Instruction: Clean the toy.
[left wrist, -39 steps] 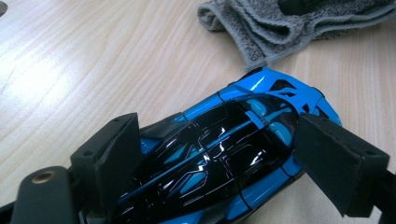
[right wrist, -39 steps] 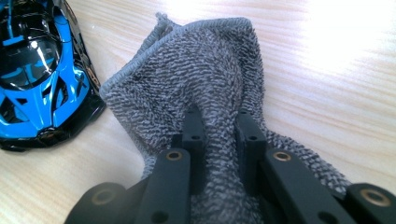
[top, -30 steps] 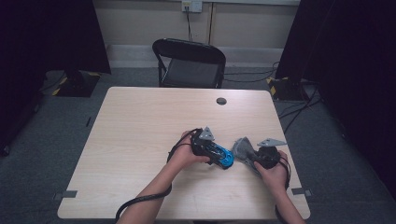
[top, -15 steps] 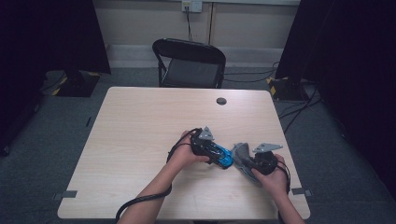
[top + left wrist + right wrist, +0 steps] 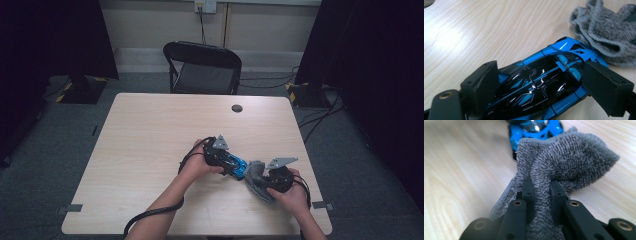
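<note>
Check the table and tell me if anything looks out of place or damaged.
Nothing stands out. The left gripper holds the blue toy car, which looks intact, and the right gripper pinches the bunched grey cloth against the car's end.

toy car: glossy blue and black plastic, smooth, catching bright glints
cloth: grey terry, looped and rough, matt, stitched hem
table: pale wood-grain top, smooth with a soft sheen
left gripper: matt black pads, slightly grainy
right gripper: matt black plastic, brass-coloured rivets
</note>
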Motion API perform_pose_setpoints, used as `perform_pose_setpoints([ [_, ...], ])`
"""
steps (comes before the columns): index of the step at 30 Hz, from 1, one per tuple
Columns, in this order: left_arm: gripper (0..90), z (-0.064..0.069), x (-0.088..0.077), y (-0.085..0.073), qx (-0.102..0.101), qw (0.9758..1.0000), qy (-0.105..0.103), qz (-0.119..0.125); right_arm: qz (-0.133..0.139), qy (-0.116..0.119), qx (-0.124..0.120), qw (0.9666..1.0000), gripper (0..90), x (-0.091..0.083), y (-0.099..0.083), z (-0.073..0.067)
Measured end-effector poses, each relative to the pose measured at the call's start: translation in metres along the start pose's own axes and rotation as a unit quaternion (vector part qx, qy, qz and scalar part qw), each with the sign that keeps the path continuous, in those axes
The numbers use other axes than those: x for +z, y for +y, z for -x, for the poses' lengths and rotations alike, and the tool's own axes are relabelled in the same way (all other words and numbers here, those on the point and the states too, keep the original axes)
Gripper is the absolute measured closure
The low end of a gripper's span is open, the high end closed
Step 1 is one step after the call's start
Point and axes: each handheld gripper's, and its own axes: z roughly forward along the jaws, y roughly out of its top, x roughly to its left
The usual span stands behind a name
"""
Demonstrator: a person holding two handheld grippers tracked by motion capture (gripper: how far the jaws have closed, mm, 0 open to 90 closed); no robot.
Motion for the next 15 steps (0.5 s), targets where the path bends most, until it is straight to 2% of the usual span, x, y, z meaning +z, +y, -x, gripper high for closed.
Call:
perform_pose_setpoints([
  [5, 13.6, 0.001, 0.001, 0.0, 0.002, 1.0, 0.002, 0.002, -0.005, 0.032, -0.013, 0.9994, 79.0, 0.004, 0.003, -0.009],
  [7, 13.6, 0.001, 0.001, 0.0, 0.001, 1.0, 0.002, 0.002, -0.007, 0.03, -0.017, 0.9994, 78.9, 0.005, 0.005, -0.013],
  [10, 13.6, 0.001, 0.001, -0.001, 0.002, 1.0, 0.002, 0.007, -0.01, 0.043, -0.026, 0.9987, 78.9, 0.007, 0.007, -0.018],
  [15, 13.7, 0.003, 0.001, -0.001, 0.002, 1.0, 0.005, 0.008, -0.014, 0.048, -0.038, 0.998, 78.9, 0.01, 0.01, -0.025],
])
